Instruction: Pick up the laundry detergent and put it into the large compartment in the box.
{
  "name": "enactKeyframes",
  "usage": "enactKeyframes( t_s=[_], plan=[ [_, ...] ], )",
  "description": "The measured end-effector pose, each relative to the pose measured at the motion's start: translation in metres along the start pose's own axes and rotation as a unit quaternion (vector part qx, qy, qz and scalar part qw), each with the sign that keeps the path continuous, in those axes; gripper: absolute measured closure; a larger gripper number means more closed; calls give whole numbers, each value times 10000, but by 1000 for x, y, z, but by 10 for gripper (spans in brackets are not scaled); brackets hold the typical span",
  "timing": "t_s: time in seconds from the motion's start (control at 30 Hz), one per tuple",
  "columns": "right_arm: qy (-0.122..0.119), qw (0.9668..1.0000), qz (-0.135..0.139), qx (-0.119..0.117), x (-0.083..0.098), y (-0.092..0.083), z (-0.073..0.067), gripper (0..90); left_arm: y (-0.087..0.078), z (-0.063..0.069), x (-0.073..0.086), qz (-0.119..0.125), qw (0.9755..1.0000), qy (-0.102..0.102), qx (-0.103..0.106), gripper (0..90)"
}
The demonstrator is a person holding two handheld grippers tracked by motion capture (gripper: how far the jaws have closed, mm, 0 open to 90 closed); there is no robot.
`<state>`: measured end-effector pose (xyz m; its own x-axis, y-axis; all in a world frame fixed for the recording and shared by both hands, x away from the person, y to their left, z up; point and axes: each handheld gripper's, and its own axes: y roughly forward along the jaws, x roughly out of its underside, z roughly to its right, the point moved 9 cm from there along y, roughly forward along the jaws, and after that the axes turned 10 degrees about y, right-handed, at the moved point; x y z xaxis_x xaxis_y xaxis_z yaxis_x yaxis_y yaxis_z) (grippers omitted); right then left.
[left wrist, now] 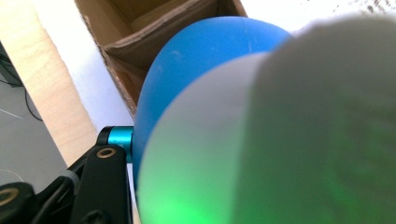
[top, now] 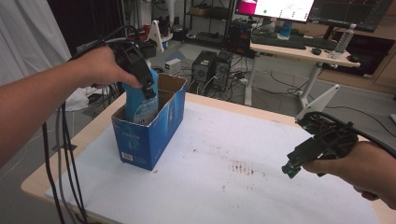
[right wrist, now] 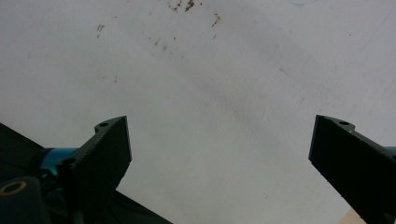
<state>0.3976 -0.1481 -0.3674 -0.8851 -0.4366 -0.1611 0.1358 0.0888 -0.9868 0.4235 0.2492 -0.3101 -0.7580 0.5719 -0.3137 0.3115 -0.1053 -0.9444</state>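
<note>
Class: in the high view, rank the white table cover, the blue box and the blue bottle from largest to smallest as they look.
1. White table cover
2. Blue box
3. Blue bottle, partly hidden inside the box

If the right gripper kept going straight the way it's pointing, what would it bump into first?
Most likely the white sheet on the table: the right gripper looks down at bare, lightly stained sheet, jaws wide apart with nothing between them. How far off it is, I can't tell.
</note>
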Motion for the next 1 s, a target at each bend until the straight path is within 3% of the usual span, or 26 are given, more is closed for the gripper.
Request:
enactKeyframes(
  t_s=[0.7,1.0],
  plan=[
    [7,10000,4,-7,1,1,3,49,41,4,13,-83,9997,148,158,434],
    [1,10000,-14,-23,2,4,1,49,48,6,19,-97,9991,296,292,434]
  ],
)
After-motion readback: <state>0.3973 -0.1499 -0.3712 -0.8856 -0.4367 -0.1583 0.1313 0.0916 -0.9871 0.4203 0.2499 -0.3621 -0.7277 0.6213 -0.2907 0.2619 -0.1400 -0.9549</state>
